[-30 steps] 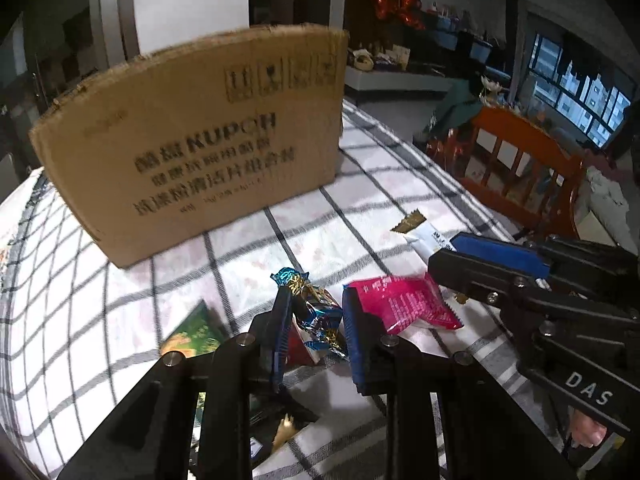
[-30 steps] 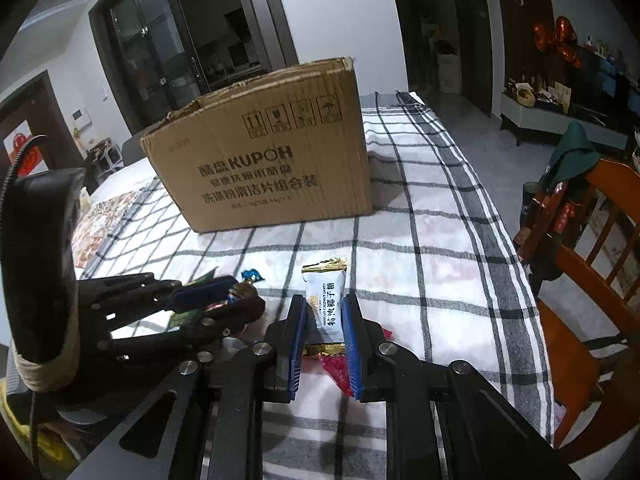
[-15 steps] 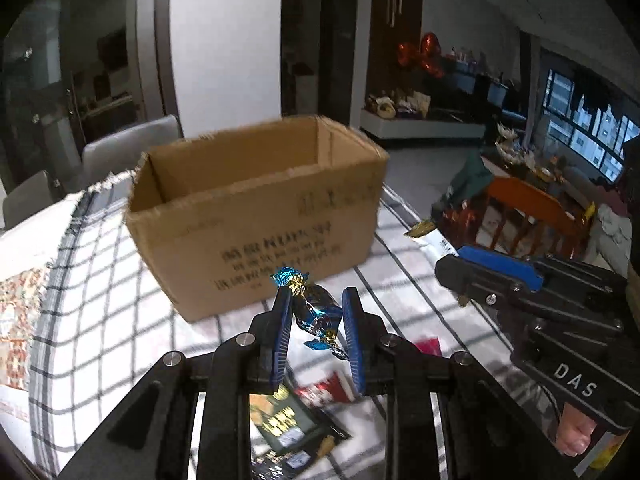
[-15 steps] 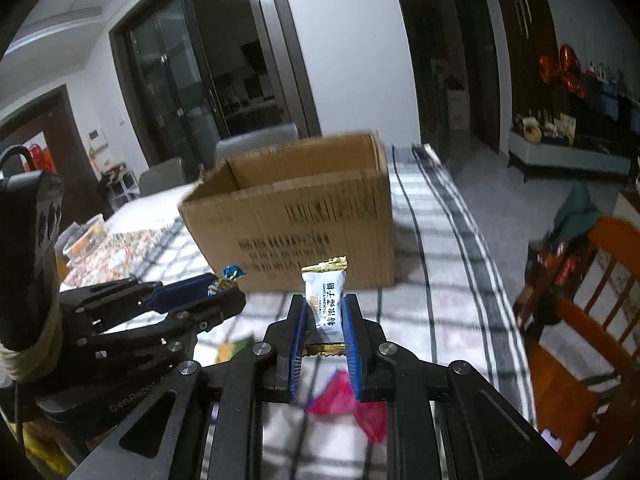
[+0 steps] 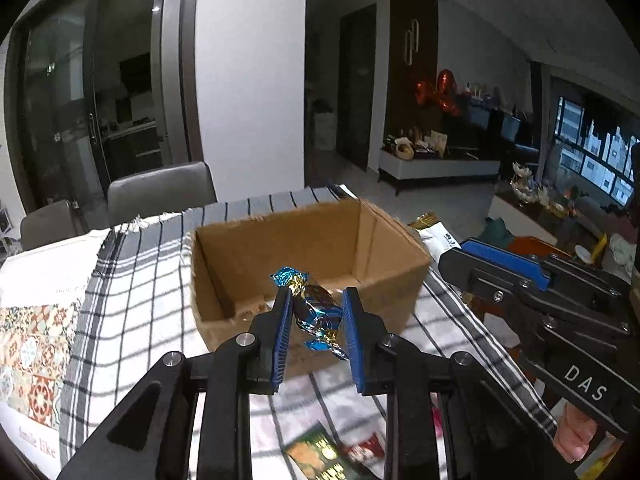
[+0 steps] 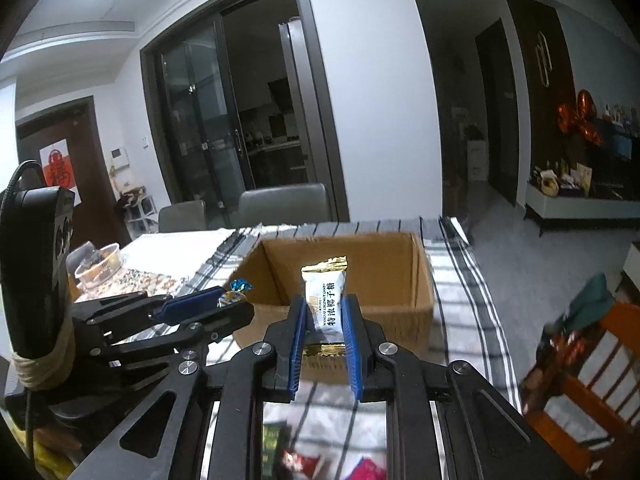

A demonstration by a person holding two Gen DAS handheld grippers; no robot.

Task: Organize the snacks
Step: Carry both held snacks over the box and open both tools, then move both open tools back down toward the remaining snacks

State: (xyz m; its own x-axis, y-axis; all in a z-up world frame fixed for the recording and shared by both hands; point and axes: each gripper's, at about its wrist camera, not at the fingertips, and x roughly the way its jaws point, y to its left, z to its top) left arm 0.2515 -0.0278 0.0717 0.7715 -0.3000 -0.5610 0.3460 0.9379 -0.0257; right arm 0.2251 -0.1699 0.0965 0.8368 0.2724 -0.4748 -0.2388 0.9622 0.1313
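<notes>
My left gripper (image 5: pixel 314 300) is shut on a blue foil-wrapped candy (image 5: pixel 314 312) and holds it in the air just before the open cardboard box (image 5: pixel 360 236). My right gripper (image 6: pixel 324 304) is shut on a white snack packet with gold ends (image 6: pixel 325 304), raised in front of the same box (image 6: pixel 400 256). The box stands open on the checked tablecloth (image 5: pixel 132 280). The right gripper also shows at the right of the left wrist view (image 5: pixel 452 248), and the left gripper at the left of the right wrist view (image 6: pixel 236 300).
Loose snack packets lie on the cloth below the grippers: a green one (image 5: pixel 320 452), red ones (image 6: pixel 300 460). A wooden chair (image 6: pixel 600 360) stands at the table's right side. Grey chairs (image 5: pixel 160 192) stand behind the table. A clear tub (image 6: pixel 100 264) sits far left.
Both grippers have risen from the tabletop with their snacks and moved toward the box. The box's open inside now shows from above.
</notes>
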